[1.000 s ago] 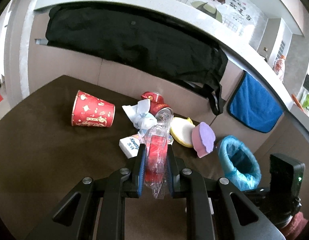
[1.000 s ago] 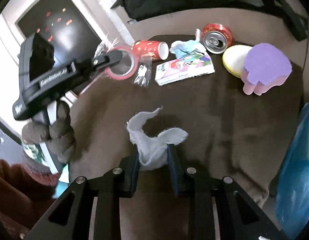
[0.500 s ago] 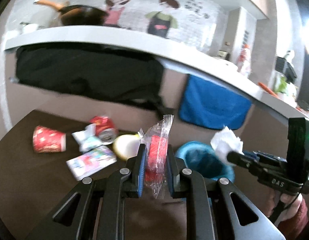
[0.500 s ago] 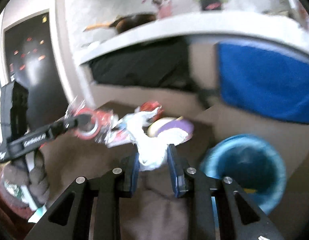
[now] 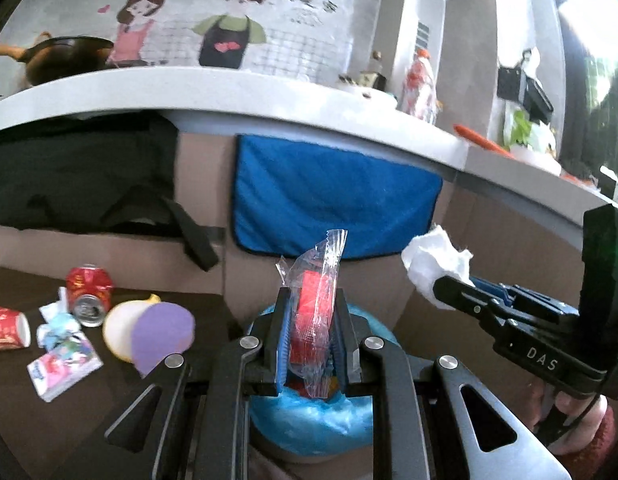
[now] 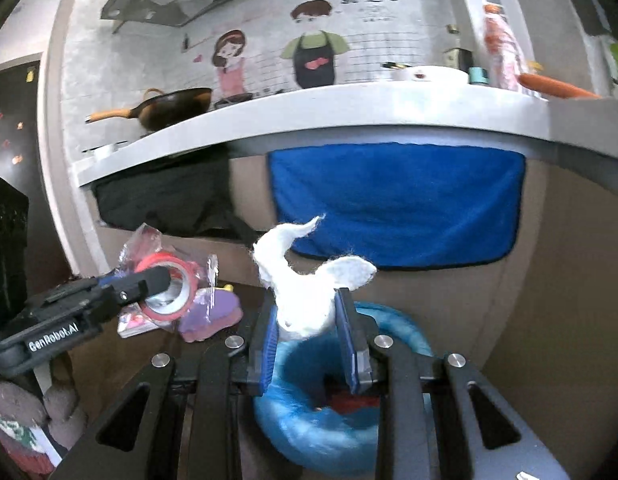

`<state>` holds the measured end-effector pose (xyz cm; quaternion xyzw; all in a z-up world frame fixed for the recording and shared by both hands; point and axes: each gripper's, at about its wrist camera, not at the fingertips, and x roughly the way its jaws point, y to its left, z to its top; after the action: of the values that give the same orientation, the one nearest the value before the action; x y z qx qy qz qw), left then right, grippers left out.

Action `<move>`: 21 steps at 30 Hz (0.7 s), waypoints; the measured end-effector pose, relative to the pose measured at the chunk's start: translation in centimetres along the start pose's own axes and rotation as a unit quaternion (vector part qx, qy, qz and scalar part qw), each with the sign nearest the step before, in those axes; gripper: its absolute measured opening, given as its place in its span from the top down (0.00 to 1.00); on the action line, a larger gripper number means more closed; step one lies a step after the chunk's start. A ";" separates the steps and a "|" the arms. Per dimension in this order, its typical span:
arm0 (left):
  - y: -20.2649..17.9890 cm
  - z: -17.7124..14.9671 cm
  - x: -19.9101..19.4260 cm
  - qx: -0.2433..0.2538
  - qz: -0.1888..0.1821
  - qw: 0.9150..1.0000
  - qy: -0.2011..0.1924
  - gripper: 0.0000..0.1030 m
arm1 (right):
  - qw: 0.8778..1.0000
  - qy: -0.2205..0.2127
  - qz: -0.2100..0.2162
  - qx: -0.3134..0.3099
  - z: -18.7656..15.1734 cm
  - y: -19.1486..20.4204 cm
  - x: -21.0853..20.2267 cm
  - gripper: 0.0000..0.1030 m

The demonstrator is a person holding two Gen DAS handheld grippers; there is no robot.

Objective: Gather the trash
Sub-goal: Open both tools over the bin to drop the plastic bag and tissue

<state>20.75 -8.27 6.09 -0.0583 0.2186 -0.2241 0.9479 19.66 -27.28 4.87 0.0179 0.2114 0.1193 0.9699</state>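
Note:
My left gripper (image 5: 311,312) is shut on a red tape roll in clear plastic wrap (image 5: 315,308) and holds it just above the blue-lined trash bin (image 5: 309,420). My right gripper (image 6: 309,312) is shut on a crumpled white tissue (image 6: 303,284) above the same bin (image 6: 309,412). In the left wrist view the right gripper (image 5: 441,292) shows at the right with the tissue (image 5: 433,256). In the right wrist view the left gripper (image 6: 157,280) shows at the left with the tape roll (image 6: 169,286).
On the brown table (image 5: 49,420) lie a red can (image 5: 87,292), a red paper cup (image 5: 7,326), a tissue packet (image 5: 63,362), a crumpled wrapper (image 5: 55,322), a yellow disc (image 5: 121,320) and a purple sponge (image 5: 161,334). A blue towel (image 5: 333,208) hangs on the counter behind.
Both grippers lifted their items off the table and swung right to above the bin. The view tilted up toward the counter wall.

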 end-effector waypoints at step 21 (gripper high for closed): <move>0.6 -4.2 11.0 -0.009 -0.003 0.994 0.105 0.82 | 0.995 0.074 -0.018 0.056 -5.2 -5.3 7.0 0.75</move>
<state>27.92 -12.72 -2.10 -0.0434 0.3185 -0.2296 0.9187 24.90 -30.78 -3.15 0.0600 0.2895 0.0907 0.9510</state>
